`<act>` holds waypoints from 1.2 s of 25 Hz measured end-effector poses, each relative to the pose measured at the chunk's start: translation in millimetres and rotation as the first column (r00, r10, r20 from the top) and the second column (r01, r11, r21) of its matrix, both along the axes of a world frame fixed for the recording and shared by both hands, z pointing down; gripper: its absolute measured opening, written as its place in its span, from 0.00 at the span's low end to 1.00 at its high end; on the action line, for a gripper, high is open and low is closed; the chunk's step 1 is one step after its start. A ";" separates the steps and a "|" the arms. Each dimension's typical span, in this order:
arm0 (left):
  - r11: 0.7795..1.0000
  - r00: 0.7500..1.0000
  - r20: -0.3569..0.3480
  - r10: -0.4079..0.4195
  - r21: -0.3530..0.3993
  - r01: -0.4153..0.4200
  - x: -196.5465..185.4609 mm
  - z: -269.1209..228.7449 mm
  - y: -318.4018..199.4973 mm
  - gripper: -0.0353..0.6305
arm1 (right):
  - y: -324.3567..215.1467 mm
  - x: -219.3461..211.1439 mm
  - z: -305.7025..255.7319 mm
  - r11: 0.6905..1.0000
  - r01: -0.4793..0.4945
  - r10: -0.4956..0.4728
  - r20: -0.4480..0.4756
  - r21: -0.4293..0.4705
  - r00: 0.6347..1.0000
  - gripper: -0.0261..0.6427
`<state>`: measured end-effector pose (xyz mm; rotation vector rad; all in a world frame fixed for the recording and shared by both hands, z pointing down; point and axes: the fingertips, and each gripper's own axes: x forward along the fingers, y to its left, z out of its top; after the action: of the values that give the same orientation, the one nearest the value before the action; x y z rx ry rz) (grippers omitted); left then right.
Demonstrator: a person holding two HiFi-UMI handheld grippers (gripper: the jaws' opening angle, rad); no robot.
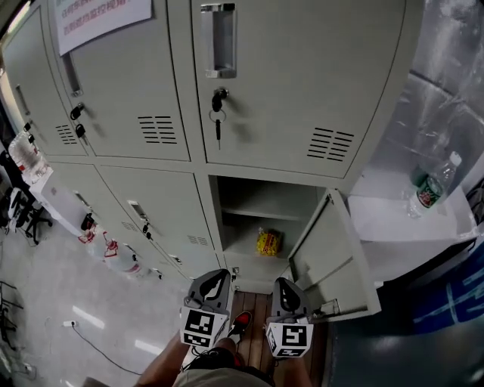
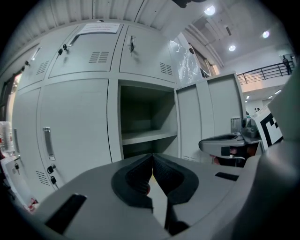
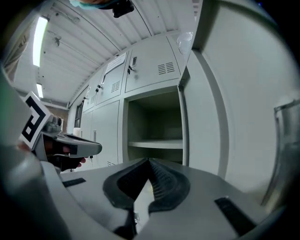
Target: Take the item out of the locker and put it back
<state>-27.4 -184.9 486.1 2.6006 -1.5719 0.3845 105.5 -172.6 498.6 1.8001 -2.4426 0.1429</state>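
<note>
My left tool (image 1: 215, 277) and my right tool (image 1: 284, 284) are side by side just in front of the open locker (image 1: 265, 214), both aimed at its opening. In the left gripper view the two dark ribbed pads (image 2: 140, 176) meet at their tips with nothing between them, so that tool is narrowed right down and empty. The right gripper view shows the same for the other tool: its jaws are pressed together and grip nothing.

The yellow item (image 1: 268, 242) lies inside the open locker, on the floor of its lower compartment, under the inner shelf (image 1: 261, 212) and towards the back. Neither tool touches it. The upper compartment above that shelf looks bare.

The locker's door (image 1: 333, 264) is swung out to the right of the opening, beside my right tool. Directly above the open locker is a closed one with a key (image 1: 218, 127) hanging from its lock. Up and to the left of the open locker, a paper notice (image 1: 102, 19) is stuck on another door. To the right of the open locker, past its door, a clear water bottle (image 1: 431, 185) rests on a white counter (image 1: 386, 215).
</note>
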 end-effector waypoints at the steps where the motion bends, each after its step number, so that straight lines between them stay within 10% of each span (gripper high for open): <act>1: 1.000 1.000 0.000 0.004 -0.008 -0.004 0.8 4.5 -6.5 0.09 | -6.2 -0.6 4.9 1.000 0.000 0.000 0.000 -0.010 1.000 0.06; 18: 0.993 0.999 0.025 0.029 -0.116 -0.025 5.4 72.9 -62.8 0.09 | -80.7 -9.7 104.7 0.981 0.009 -0.046 -0.193 -0.192 0.980 0.07; 21: 0.991 0.999 0.024 0.022 -0.129 -0.019 2.4 78.2 -61.2 0.09 | -90.7 -14.1 124.2 0.976 0.010 -0.075 -0.289 -0.217 0.955 0.26; 30: 0.988 1.000 0.019 0.003 -0.154 0.000 -7.2 88.1 -61.9 0.09 | -117.4 -10.5 169.4 0.959 -0.074 -0.063 -0.459 -0.273 0.886 0.37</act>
<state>-34.6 -246.8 574.2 2.4889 -1.4826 0.5111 95.0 -290.0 668.0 1.5054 -1.9669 0.0492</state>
